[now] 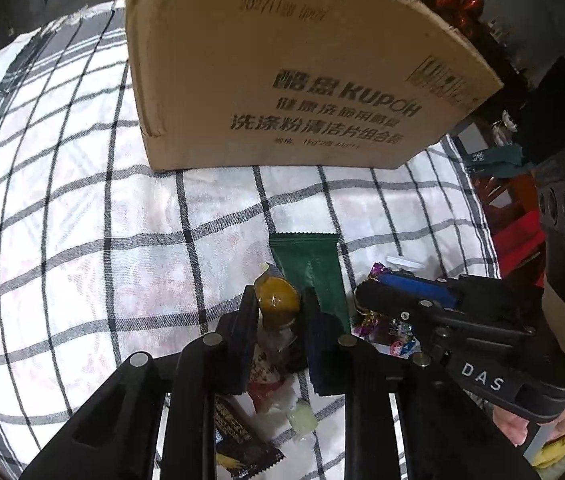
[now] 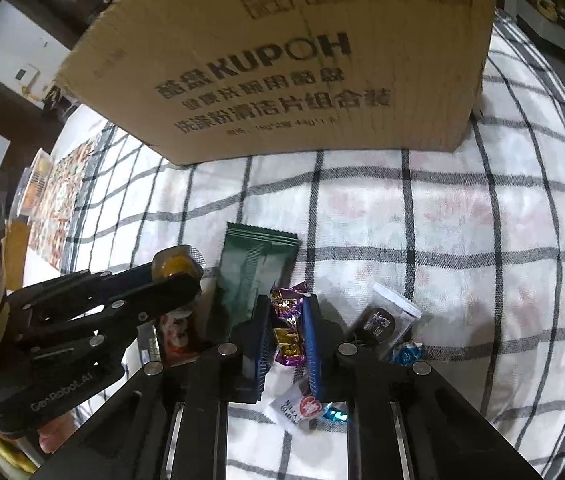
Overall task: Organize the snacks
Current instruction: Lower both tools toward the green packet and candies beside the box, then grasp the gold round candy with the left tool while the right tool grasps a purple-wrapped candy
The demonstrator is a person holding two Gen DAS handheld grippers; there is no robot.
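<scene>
The left gripper (image 1: 278,312) is clamped on an amber jelly cup (image 1: 277,300); the right gripper (image 2: 287,334) is clamped on a purple-and-gold candy (image 2: 287,320).

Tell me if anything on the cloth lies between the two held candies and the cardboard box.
Only the flat dark green packet lies ahead of the amber wrapped candy and purple foil candy; bare checked tablecloth reaches the brown cardboard box.

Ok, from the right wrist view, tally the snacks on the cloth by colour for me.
Amber jelly: 1
Green packet: 1
Purple candy: 1
Red packet: 1
White packets: 2
Blue candies: 2
Total: 8 that show plainly.
</scene>
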